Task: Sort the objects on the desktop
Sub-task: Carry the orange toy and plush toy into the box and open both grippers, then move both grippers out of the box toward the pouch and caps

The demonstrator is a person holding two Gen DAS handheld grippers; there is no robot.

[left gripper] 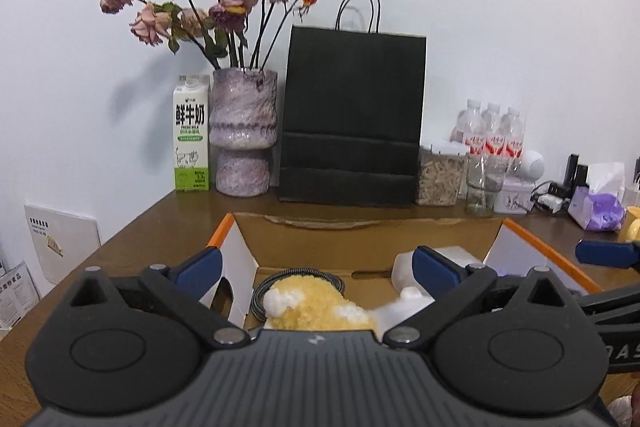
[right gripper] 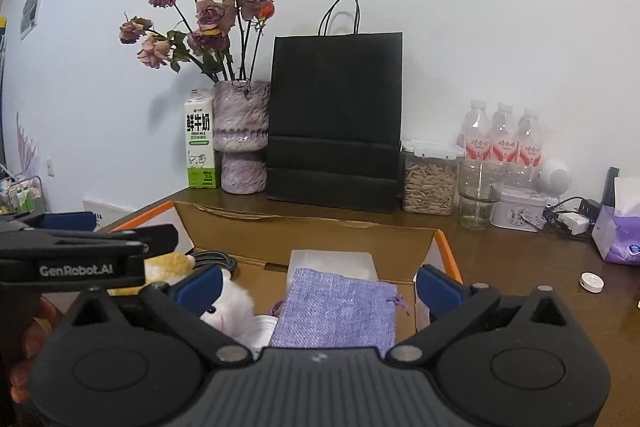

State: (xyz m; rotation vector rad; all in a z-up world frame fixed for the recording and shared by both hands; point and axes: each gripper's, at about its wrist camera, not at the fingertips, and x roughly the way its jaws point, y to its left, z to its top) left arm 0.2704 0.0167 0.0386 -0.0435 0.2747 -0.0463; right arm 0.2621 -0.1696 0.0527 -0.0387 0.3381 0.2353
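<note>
White wall behind, brown wooden desk (right gripper: 500, 267) below, and along the back edge a green-and-white milk carton (left gripper: 191, 135) reading "FRESH MILK" under bold Chinese characters, a mottled purple vase (left gripper: 243, 131) of dried roses, a black paper bag (left gripper: 352, 115) and red-labelled water bottles (right gripper: 502, 139). Front and centre sits the open cardboard box (left gripper: 360, 231) with orange-edged flaps, and both tools hang over it. The left gripper (left gripper: 316, 267) has its blue pads spread wide, holding nothing, with the yellow plush toy (left gripper: 316, 301) lying in the box directly below and between them beside a coiled cable (left gripper: 262, 291). The right gripper (right gripper: 320, 285) is just as wide and just as empty; the lilac woven pouch (right gripper: 340, 307) lies flat in the box right under its gap, long side running away from the camera, a white fluffy toy (right gripper: 234, 301) to its left. The left tool's side reads "GenRobot.AI" in the right view. What remains loose looks like the small white round cap (right gripper: 591, 282) out on the desk to the right, well apart from the box, so the right hand is plainly the nearer one for it, needing a swing rightward.
</note>
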